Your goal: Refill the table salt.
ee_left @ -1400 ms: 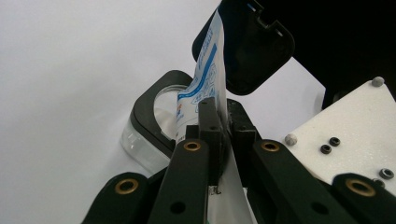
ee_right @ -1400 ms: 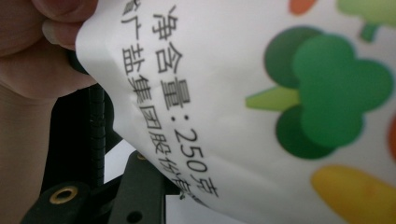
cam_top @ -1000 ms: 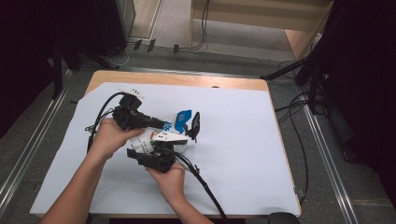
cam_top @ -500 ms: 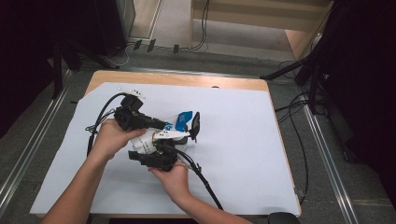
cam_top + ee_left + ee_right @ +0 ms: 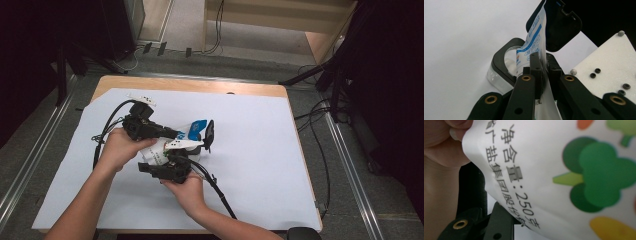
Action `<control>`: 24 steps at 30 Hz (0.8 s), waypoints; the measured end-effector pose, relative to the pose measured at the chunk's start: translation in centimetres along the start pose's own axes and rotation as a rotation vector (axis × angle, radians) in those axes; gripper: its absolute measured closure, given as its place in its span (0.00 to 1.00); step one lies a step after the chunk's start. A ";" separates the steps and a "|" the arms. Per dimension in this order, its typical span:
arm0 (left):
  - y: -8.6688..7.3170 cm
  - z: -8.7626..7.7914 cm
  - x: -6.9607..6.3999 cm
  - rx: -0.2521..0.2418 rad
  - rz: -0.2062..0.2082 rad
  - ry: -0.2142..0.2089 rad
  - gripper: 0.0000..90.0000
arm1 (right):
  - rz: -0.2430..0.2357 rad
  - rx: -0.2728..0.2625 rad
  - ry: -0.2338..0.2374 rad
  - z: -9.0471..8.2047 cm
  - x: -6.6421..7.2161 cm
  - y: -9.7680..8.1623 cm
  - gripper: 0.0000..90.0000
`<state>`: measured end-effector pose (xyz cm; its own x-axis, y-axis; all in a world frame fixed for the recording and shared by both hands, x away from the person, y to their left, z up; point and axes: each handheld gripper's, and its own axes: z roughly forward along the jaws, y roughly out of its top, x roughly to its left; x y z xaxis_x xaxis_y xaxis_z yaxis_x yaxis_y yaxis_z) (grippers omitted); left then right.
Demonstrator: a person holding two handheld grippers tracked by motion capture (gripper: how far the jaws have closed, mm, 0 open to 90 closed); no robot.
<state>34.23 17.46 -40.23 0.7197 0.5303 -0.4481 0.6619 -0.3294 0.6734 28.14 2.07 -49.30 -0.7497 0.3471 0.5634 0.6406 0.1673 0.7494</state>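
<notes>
A white and blue printed pouch (image 5: 531,40) hangs between the two grippers over the middle of the table. My left gripper (image 5: 543,62) is shut on the pouch's upper part, above a clear container (image 5: 501,60) with a black rim. The container's black lid (image 5: 561,27) stands open. In the high view the left gripper (image 5: 175,134) points right toward the lid (image 5: 209,134). My right gripper (image 5: 167,159) comes up from below and grips the pouch's white lower part (image 5: 155,152). The right gripper view has the pouch (image 5: 564,170) close up, with vegetable pictures and black print.
White paper (image 5: 260,165) covers the wooden table (image 5: 200,86). Black cables (image 5: 107,127) loop at the left, and one (image 5: 220,192) trails toward the front edge. A hand (image 5: 439,152) sits beside the pouch. Dark stands and cables crowd the floor at the right.
</notes>
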 end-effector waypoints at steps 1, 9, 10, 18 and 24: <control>0.0 0.0 0.0 -0.004 0.002 0.002 0.97 | 0.002 -0.001 0.001 0.0 0.0 0.0 0.72; 0.0 -0.3 0.0 -0.015 0.000 -0.001 0.96 | 0.038 -0.010 0.032 -0.1 0.2 0.0 0.72; 0.0 -0.3 0.0 -0.015 0.004 -0.001 0.97 | 0.032 -0.010 0.030 -0.1 0.2 0.0 0.72; 0.1 -0.2 0.0 -0.017 0.000 0.012 0.97 | 0.019 -0.006 0.024 -0.1 0.2 0.1 0.71; 0.1 -0.2 0.0 -0.016 -0.003 0.016 0.97 | -0.005 0.006 0.017 -0.1 0.2 0.1 0.67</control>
<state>34.22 17.55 -40.05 0.7142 0.5439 -0.4406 0.6606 -0.3157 0.6812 28.01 2.06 -49.02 -0.7555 0.3307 0.5656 0.6380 0.1747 0.7500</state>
